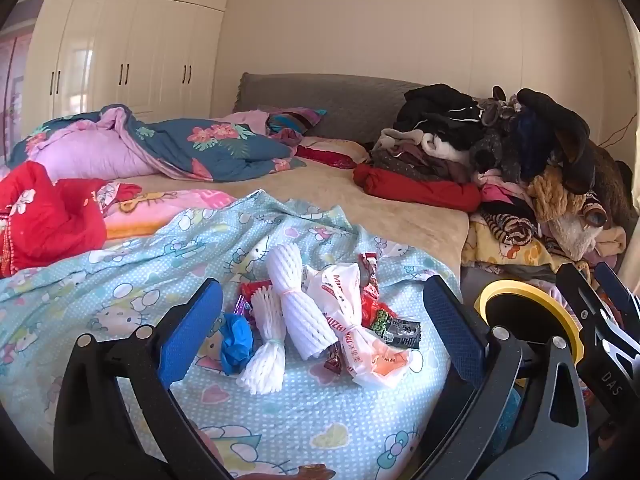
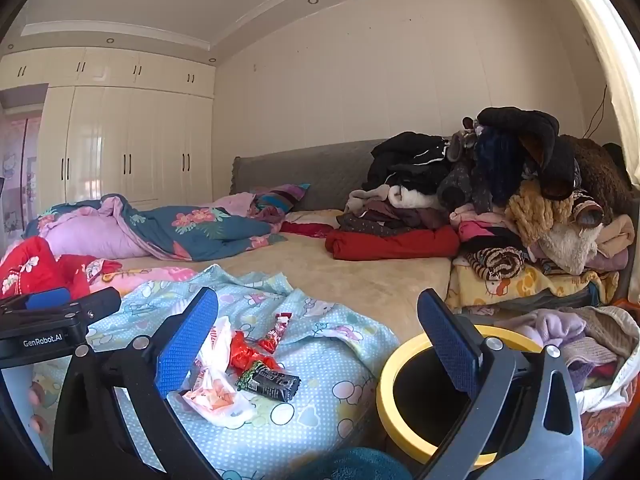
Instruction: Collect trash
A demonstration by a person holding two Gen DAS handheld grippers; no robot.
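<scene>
The left gripper (image 1: 320,316) hangs above the near end of the bed with its blue-padded fingers (image 1: 188,328) spread as wide as they go, holding nothing and touching nothing. Framed between them, lying on the light blue cartoon sheet (image 1: 120,280), is the pile of trash: two white foam net sleeves (image 1: 298,304), a crumpled blue scrap (image 1: 236,342) to their left, a white plastic bag with red print (image 1: 352,332) to their right, red wrappers (image 1: 370,300) on the far side of the bag, and a black and green wrapper (image 1: 400,326) at the right edge of the pile. All of it rests on the sheet, clear of the pads.

The right gripper (image 2: 320,348) is also fully spread and empty. Its left finger (image 2: 184,340) stands in front of the white plastic bag (image 2: 216,392), without a clear touch; the red wrappers (image 2: 244,354) and the black and green wrapper (image 2: 270,380) lie on the sheet between the fingers, nearer the left one. Its right finger (image 2: 448,344) sits in front of the yellow-rimmed bin (image 2: 384,396), which stands just beside the bed's near right corner.

Farther back, a heap of clothes (image 2: 500,200) fills the right side of the bed, and a flowered quilt (image 2: 180,228) lies at the far left.
</scene>
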